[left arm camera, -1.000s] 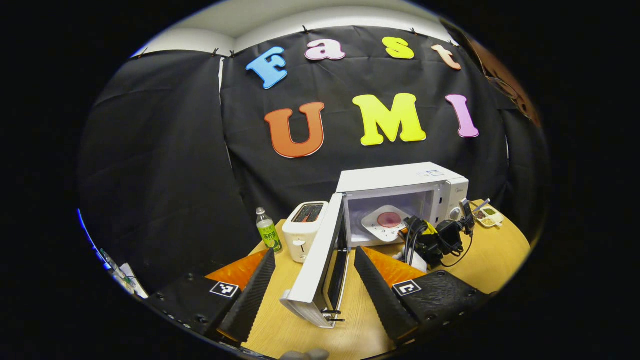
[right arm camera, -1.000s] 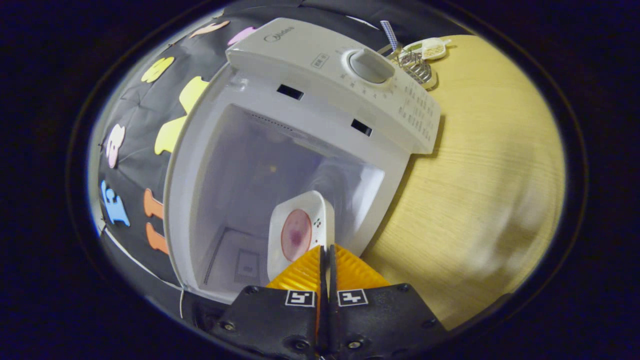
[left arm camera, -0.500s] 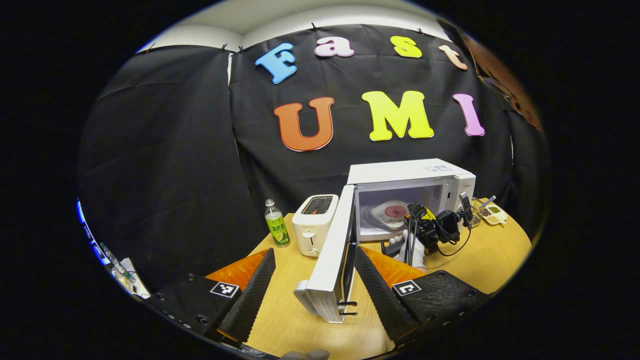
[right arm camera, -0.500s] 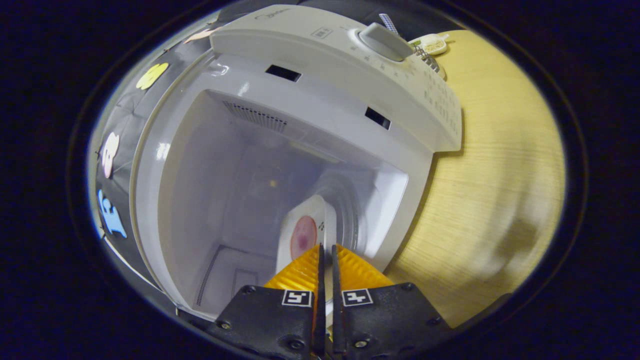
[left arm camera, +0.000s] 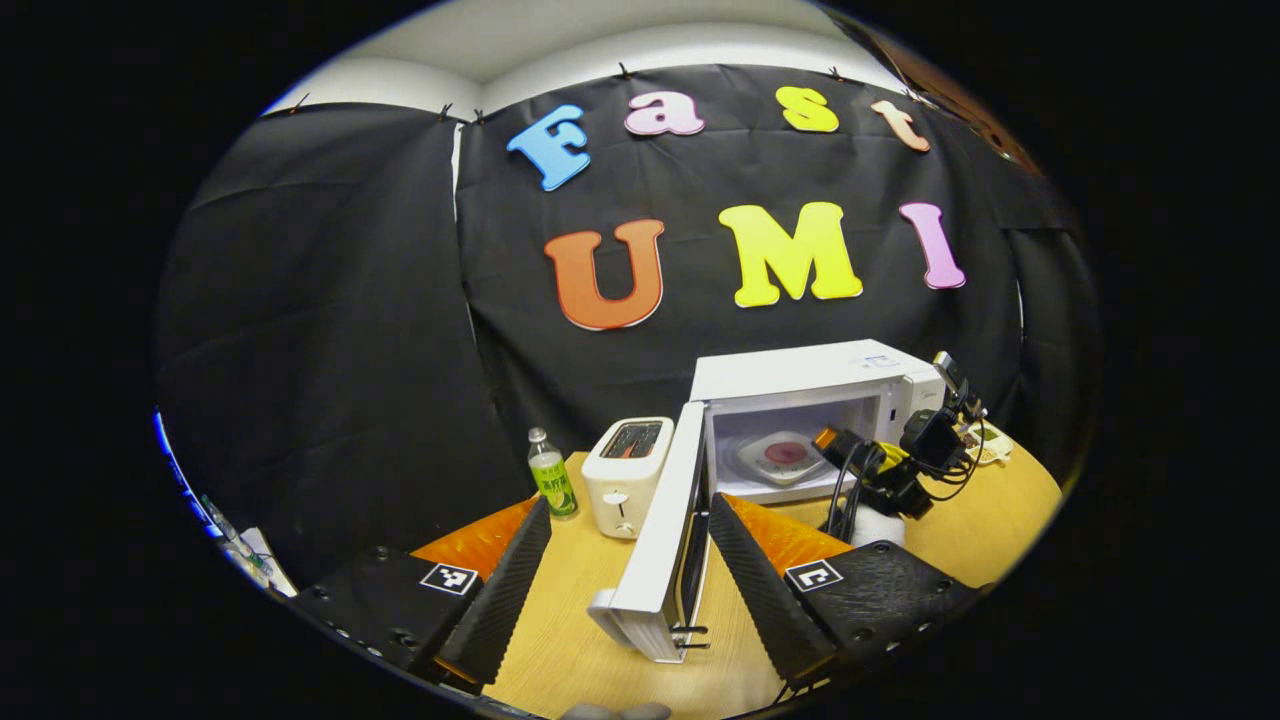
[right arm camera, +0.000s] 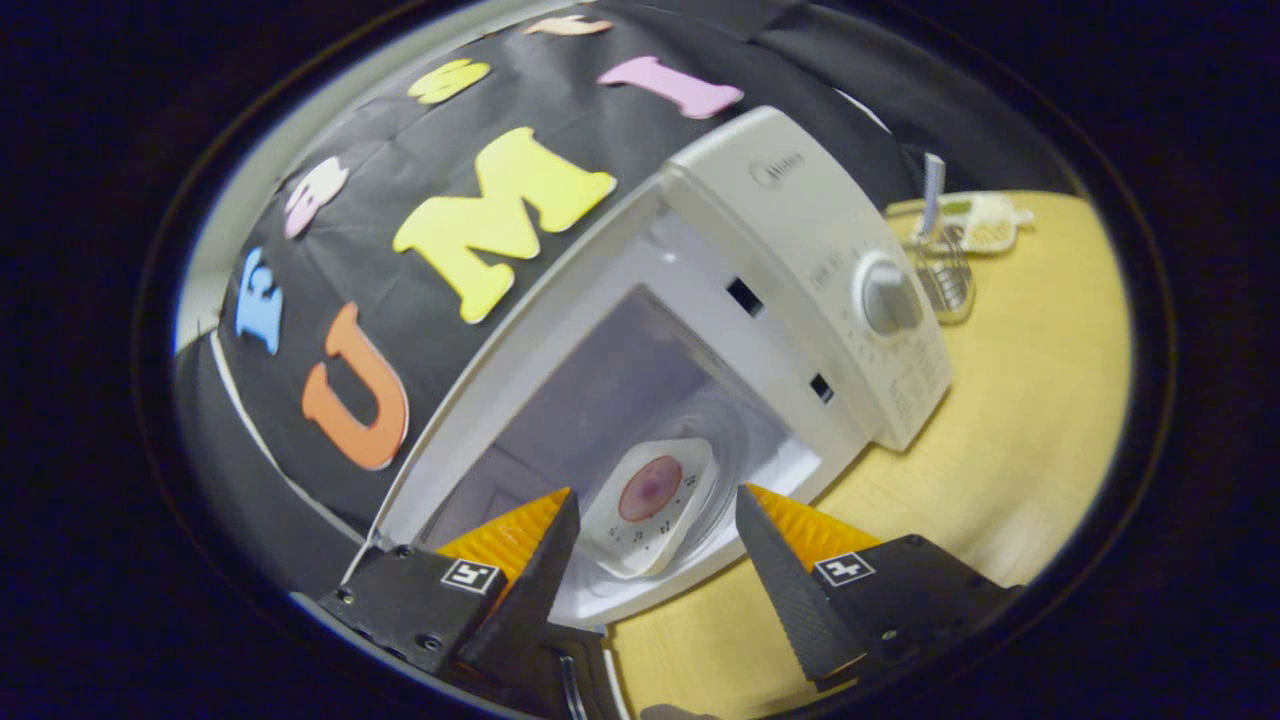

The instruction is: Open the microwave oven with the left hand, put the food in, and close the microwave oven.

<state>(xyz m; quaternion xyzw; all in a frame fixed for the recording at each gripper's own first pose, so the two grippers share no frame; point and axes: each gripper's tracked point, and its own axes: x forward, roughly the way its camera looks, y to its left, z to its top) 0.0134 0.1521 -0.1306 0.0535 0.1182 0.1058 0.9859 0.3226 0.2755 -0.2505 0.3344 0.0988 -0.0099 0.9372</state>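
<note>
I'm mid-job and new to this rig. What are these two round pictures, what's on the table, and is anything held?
Each picture comes from a camera riding on a handheld two-finger gripper. The left gripper looks across the wooden table at the microwave; its open door stands between the fingers, untouched. A toaster and a bottle stand left of it. The right gripper is open in front of the cavity, where the plate of food rests. Nothing is held.

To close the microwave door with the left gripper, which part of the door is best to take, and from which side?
Probably the free outer edge of the door, which stands open, edge-on between the left gripper fingers. It is hinged at the microwave's left, so push its outer face from the left; no pinch seems needed.
</note>
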